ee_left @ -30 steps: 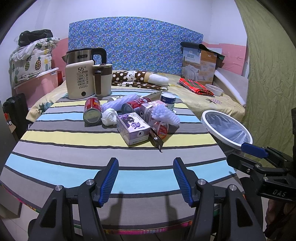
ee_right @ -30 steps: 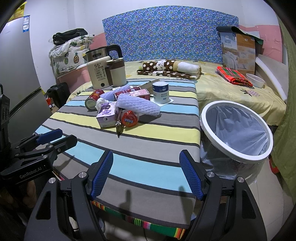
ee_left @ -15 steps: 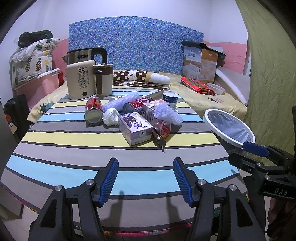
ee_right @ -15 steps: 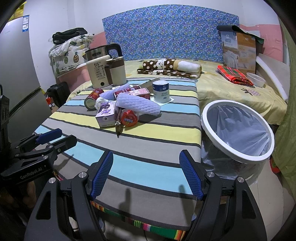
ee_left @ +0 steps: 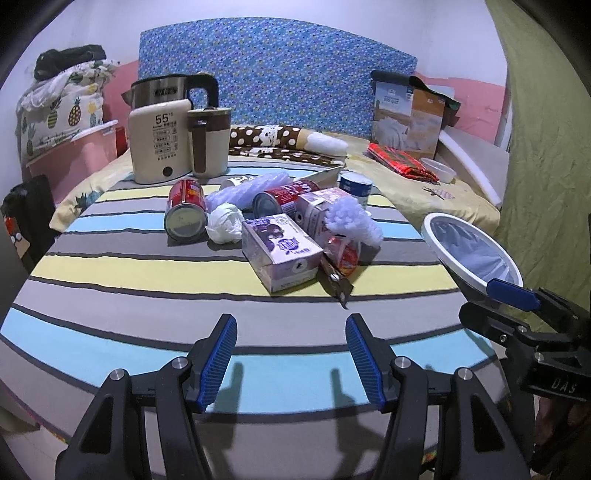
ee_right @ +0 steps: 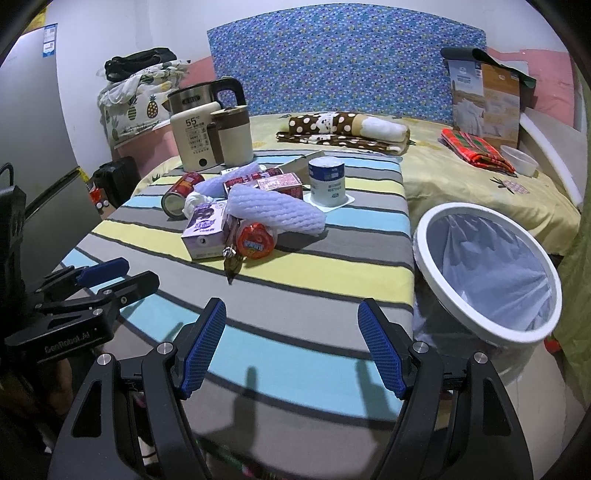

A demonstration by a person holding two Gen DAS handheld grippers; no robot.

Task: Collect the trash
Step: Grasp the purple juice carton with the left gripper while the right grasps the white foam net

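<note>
Striped table (ee_left: 110,266): kettle (ee_left: 159,144) behind trash pile (ee_left: 280,225).

White walls (ee_right: 147,33) behind a blue floral headboard (ee_right: 343,59). Bed (ee_right: 461,177) under a yellow sheet beyond the striped tabletop (ee_left: 147,266). Olive curtain (ee_left: 546,129) at right, pink storage box (ee_left: 74,151) at left. Dim, cool indoor light.

A home bedroom: a bed (ee_right: 461,177) with a blue floral headboard (ee_right: 343,55), folded bedding (ee_right: 343,129) on it, and an electric kettle (ee_left: 166,136) on the striped bench (ee_left: 110,266) alongside, near a fridge (ee_right: 33,147).
</note>
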